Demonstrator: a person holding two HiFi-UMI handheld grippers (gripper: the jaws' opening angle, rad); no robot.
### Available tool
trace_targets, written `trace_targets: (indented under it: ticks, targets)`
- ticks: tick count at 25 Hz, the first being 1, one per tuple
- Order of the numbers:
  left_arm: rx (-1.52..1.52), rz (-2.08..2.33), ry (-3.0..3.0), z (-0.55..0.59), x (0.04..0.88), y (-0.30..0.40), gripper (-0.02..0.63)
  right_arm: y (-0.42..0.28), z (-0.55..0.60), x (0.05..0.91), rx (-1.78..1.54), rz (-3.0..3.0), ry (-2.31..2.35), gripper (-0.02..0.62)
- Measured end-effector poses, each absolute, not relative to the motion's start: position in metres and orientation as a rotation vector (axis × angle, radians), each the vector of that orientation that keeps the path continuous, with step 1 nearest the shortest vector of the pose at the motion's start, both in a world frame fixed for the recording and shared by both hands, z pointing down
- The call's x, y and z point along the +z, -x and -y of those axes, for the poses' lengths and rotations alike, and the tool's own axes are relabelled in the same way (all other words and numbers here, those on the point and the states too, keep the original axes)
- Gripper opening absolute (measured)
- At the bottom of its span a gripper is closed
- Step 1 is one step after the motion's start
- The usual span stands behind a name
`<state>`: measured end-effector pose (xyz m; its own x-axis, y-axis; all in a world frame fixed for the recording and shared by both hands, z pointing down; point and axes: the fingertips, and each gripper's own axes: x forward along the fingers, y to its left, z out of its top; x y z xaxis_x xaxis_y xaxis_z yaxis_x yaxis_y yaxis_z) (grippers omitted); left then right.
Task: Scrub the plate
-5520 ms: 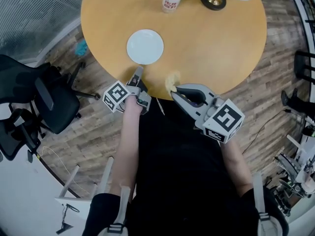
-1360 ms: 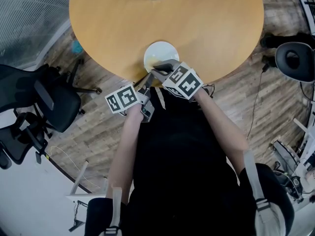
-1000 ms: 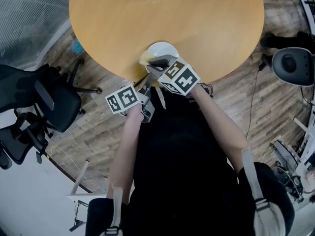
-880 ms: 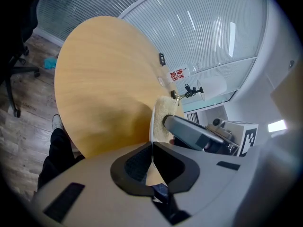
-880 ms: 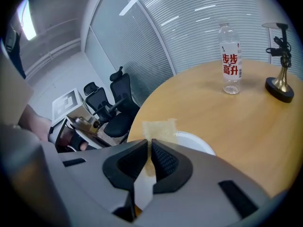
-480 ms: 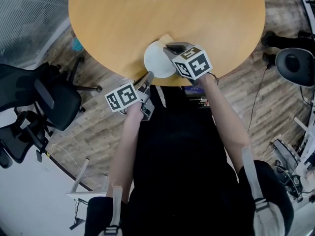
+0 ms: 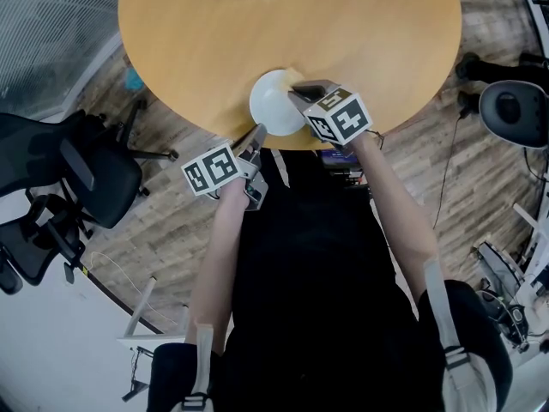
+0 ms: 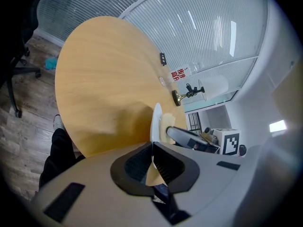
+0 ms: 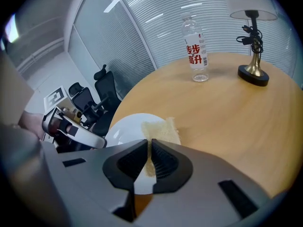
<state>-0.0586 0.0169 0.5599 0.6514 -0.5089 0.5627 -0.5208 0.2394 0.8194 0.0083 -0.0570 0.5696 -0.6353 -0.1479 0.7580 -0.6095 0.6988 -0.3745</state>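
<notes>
A white plate (image 7: 273, 106) lies near the front edge of the round wooden table (image 7: 197, 41). My left gripper (image 7: 256, 133) is shut on the plate's near rim; in the left gripper view the plate (image 8: 155, 119) shows edge-on between the jaws of the left gripper (image 8: 152, 145). My right gripper (image 7: 298, 91) is shut on a thin yellow sponge (image 9: 161, 130) that rests on the plate's (image 9: 124, 126) right far part. In the right gripper view the right gripper (image 9: 148, 143) pinches the sponge's near end, and the left gripper (image 9: 71, 126) appears at the left.
A water bottle (image 9: 195, 51) and a brass-footed lamp (image 9: 253, 41) stand at the table's far side. Black office chairs (image 7: 77, 178) are on the wooden floor to the left, another chair (image 7: 513, 110) to the right.
Over the last second the right gripper swept the sponge across the plate from its near left side to its far right side. The left gripper stayed on the rim.
</notes>
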Motion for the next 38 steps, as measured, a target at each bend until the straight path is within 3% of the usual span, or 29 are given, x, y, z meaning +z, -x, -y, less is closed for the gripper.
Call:
trace_targets:
  ticks: [13, 31, 38]
  targets:
    - [0.015, 0.954, -1.384, -0.015, 0.559, 0.058, 0.023, 0.050, -0.002, 0.541, 0.859, 2.264, -0.370, 0.034]
    - [0.034, 0.956, -1.370, -0.016, 0.565, 0.058, 0.023, -0.038, 0.041, 0.575, 0.825, 2.112, -0.553, 0.034]
    - [0.033, 0.956, -1.370, -0.017, 0.565, 0.060, 0.023, -0.025, 0.051, 0.575, 0.806, 2.116, -0.556, 0.034]
